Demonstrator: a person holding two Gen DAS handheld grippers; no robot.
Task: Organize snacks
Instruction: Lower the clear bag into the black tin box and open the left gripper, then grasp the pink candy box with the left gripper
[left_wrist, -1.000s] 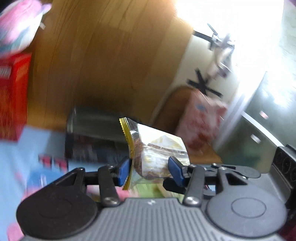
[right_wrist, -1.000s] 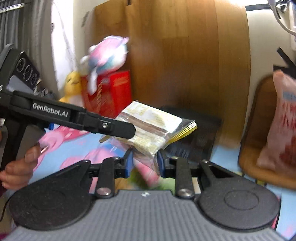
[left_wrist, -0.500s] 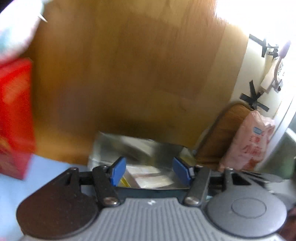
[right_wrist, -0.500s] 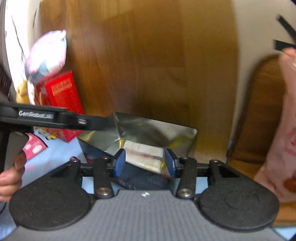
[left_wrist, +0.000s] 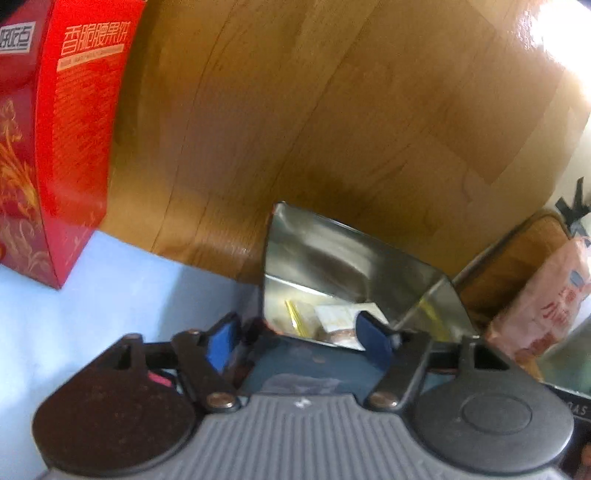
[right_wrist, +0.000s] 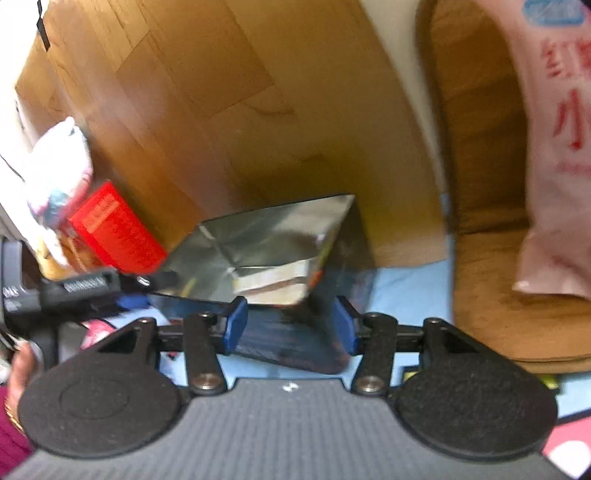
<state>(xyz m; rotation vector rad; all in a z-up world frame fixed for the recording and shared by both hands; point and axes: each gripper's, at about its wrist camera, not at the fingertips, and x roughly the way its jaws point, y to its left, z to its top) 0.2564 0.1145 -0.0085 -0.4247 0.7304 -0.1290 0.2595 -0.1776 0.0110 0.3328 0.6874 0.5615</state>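
An open dark tin box with a shiny silver inside (left_wrist: 332, 258) stands against the wooden board; it also shows in the right wrist view (right_wrist: 266, 236). A clear snack packet with a gold edge (left_wrist: 332, 319) lies inside it, also seen in the right wrist view (right_wrist: 273, 282). My left gripper (left_wrist: 299, 341) is open and empty at the box's near rim. My right gripper (right_wrist: 290, 325) is open and empty just in front of the box. The left gripper's arm (right_wrist: 85, 286) reaches in from the left.
A red snack box (left_wrist: 55, 147) stands left of the tin on the light blue cloth (left_wrist: 92, 302). A plush toy (right_wrist: 59, 173) sits on the red box. A wooden chair (right_wrist: 487, 221) holds a pink bag (right_wrist: 557, 147) at the right.
Both grippers held the snack packet in the air a second ago. It now lies in the tin, both grippers have let go and opened wide, and the views have moved closer to the box.
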